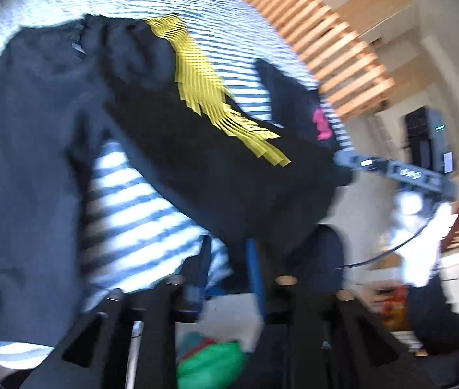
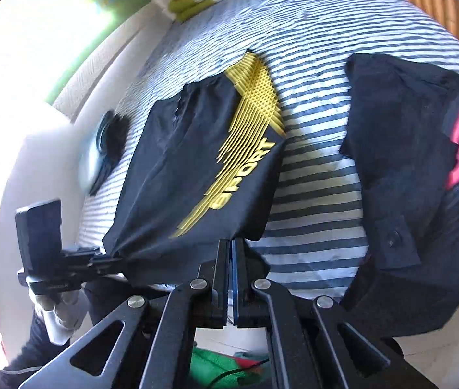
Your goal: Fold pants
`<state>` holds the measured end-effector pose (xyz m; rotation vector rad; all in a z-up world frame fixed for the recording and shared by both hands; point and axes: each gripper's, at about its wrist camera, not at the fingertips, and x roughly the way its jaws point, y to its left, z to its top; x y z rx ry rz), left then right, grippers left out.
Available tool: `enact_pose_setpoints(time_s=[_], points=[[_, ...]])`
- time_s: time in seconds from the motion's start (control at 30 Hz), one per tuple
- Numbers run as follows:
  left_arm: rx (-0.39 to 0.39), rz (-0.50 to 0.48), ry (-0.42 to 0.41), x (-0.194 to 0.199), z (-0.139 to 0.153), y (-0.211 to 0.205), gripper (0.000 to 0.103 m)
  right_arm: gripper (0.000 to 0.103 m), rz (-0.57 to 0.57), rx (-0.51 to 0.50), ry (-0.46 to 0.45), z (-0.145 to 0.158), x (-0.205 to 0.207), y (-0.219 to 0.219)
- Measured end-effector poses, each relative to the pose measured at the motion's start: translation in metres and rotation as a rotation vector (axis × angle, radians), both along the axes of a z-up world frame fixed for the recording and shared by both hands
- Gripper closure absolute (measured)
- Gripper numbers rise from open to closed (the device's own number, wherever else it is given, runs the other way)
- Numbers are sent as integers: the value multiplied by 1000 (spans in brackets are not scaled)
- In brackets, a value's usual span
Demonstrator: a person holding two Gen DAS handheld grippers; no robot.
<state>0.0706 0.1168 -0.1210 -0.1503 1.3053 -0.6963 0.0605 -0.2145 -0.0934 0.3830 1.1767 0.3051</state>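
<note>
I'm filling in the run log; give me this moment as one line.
task: fold pants | right gripper: shut on black pants hem | left gripper: shut on same pants | surface: striped bed | other dark garment beside

The right tool (image 2: 231,249) has its two fingers pressed together on the near hem of black pants (image 2: 197,168) printed with yellow stripes and the word "SPORT". The pants lie spread on a bed with a blue-and-white striped sheet (image 2: 317,168). At the left, the left tool (image 2: 99,261), held by a white-gloved hand (image 2: 59,304), meets the same hem. Another dark garment (image 2: 407,178) with a pink mark lies to the right.
</note>
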Motion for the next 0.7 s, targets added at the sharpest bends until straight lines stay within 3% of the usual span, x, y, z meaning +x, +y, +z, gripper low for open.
enact_pose_setpoints(time_s=[0.07, 0.23, 0.3, 0.47, 0.63, 0.7], points=[[58, -7, -8, -2, -11, -1, 69, 91, 6, -111, 4, -9, 2, 7], [117, -34, -11, -5, -36, -14, 69, 88, 62, -221, 14, -37, 9, 29], [146, -39, 3, -2, -47, -22, 62, 88, 86, -223, 29, -48, 16, 37], [78, -43, 61, -2, -74, -36, 62, 88, 54, -443, -58, -46, 23, 66], [73, -83, 36, -11, -76, -45, 64, 88, 82, -512, -101, -50, 32, 92], [75, -75, 28, -10, -74, -43, 80, 88, 97, -516, -89, -57, 36, 97]])
